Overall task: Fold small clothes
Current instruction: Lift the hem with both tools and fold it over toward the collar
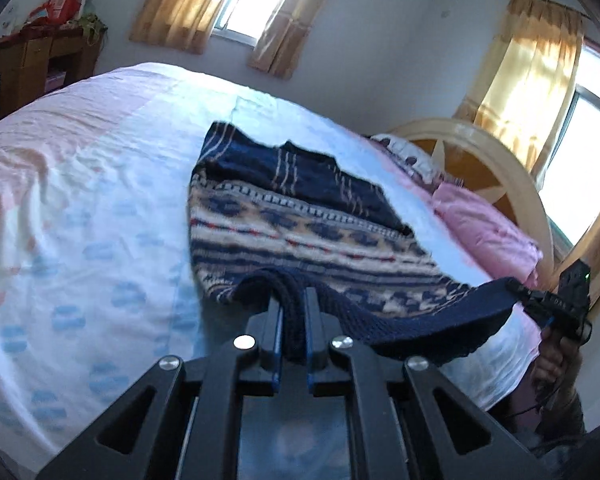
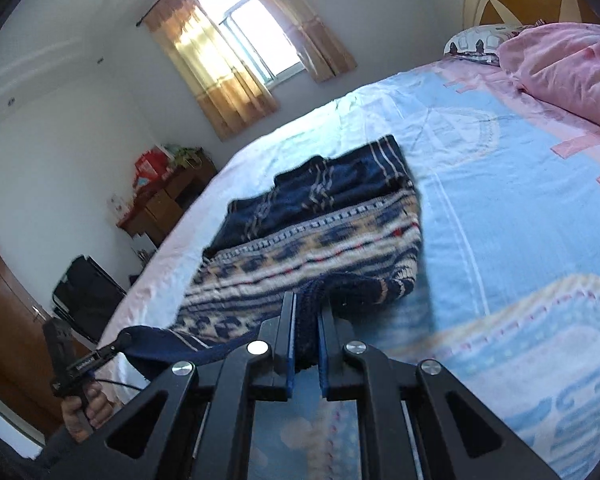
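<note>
A small knitted sweater (image 1: 300,216), navy with cream, blue and red patterned bands, lies on the bed (image 1: 84,216). Its near navy ribbed hem is lifted off the sheet. My left gripper (image 1: 293,300) is shut on the hem at one corner. In the same view my right gripper (image 1: 518,290) pinches the other end of the hem at the far right, held by a hand. In the right wrist view the sweater (image 2: 320,232) stretches away from my right gripper (image 2: 307,308), shut on the ribbed hem, and the left gripper (image 2: 118,342) grips the hem at lower left.
The bed sheet (image 2: 500,208) is pale blue and pink with printed shapes. A pink quilt (image 2: 572,68) and a pillow lie by the cream headboard (image 1: 496,168). A wooden cabinet (image 1: 32,64) and a dark chair (image 2: 88,296) stand beside the bed. Curtained windows (image 1: 240,0) light the room.
</note>
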`<state>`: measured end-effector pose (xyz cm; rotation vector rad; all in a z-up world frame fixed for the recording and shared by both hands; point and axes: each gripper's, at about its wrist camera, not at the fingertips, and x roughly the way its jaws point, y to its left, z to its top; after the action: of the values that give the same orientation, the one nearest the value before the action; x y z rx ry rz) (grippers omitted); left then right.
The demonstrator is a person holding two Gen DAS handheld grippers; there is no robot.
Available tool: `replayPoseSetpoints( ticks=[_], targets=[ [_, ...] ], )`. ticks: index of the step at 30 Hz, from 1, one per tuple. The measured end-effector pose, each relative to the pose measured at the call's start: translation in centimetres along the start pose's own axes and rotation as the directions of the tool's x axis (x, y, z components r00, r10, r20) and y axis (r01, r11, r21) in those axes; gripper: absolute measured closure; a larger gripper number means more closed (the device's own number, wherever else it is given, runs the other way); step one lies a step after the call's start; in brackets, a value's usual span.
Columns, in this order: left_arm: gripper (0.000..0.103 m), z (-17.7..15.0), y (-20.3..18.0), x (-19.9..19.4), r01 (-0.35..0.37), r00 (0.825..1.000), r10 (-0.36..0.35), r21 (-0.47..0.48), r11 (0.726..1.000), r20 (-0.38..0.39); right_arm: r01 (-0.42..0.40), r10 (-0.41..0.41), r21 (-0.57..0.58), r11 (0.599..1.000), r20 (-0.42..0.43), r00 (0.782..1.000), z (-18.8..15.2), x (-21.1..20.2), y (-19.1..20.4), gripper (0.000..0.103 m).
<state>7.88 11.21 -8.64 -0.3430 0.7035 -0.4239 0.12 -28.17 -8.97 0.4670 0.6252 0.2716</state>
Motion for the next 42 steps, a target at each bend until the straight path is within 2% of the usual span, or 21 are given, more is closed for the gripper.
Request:
replayPoseSetpoints(
  ticks=[7, 14, 24, 35, 42],
  targets=[
    [0.094, 3.6, -1.2, 0.2, 0.026, 0.997, -0.027, 0.014, 1.000, 0.074, -0.018, 0.019, -0.025, 1.000, 0.068, 0.998, 3.2, -0.9, 1.7, 0.095],
    [0.094, 6.8, -0.7, 2.1, 0.044, 0.995, -0.043, -0.010, 0.999, 0.085, -0.034, 0.035, -0.021, 0.999, 0.076, 0.996, 5.7, 0.7, 2.1, 0.095],
    [0.094, 12.5, 0.3, 7.5, 0.036, 0.996, -0.033, -0.041, 0.999, 0.087, -0.014, 0.011, 0.029, 0.999, 0.089, 0.996, 11.6, 5.7, 0.5, 0.095],
    [0.094, 18.2, 2.4, 13.4, 0.045, 0.996, -0.037, -0.097, 0.994, 0.080, 0.031, -0.033, 0.059, 0.998, 0.044, 0.998, 17.5, 12.6, -1.4, 0.095],
    [0.094, 20.7, 4.1, 16.9, 0.025, 0.998, -0.017, -0.130, 0.991, 0.062, 0.056, -0.056, 0.066, 0.996, -0.001, 0.998, 20.8, 17.4, -2.2, 0.095]
  ],
)
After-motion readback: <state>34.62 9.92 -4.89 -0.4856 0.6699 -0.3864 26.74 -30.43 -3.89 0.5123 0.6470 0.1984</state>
